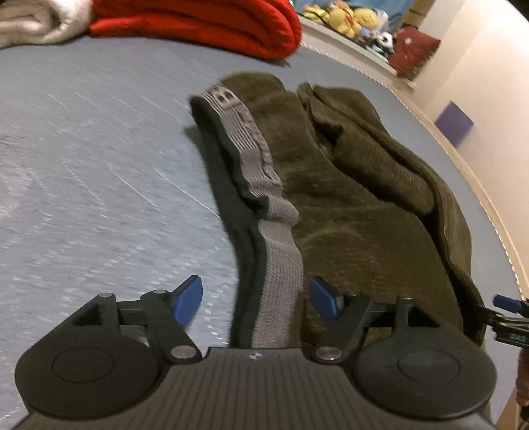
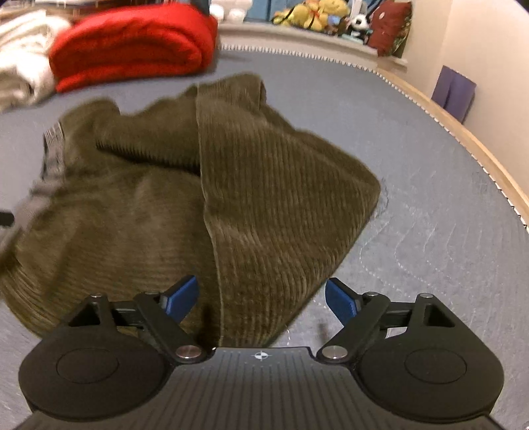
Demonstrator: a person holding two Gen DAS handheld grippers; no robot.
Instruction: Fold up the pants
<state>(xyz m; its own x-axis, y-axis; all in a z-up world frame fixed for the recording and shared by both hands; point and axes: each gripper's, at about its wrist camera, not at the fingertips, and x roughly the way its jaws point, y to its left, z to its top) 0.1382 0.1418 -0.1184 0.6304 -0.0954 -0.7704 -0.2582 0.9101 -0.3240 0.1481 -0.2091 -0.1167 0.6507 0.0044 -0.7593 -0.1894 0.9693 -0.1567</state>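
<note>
Olive corduroy pants (image 1: 357, 185) lie crumpled on the grey-blue bed, with a grey elastic waistband (image 1: 264, 185) running toward me in the left wrist view. My left gripper (image 1: 256, 299) stands open, its blue pads either side of the waistband's near end and apart from it. In the right wrist view the same pants (image 2: 251, 185) show a folded-over leg edge down the middle. My right gripper (image 2: 263, 299) is open too, straddling the near corner of that cloth without pressing it. The right gripper's tip (image 1: 506, 304) peeks in at the left view's right edge.
A folded red blanket (image 2: 132, 46) and a cream blanket (image 2: 23, 49) lie at the far side of the bed (image 1: 82, 165). Plush toys (image 2: 314, 15) sit on a ledge by the wall. The bed's wooden edge (image 2: 463, 139) curves along the right.
</note>
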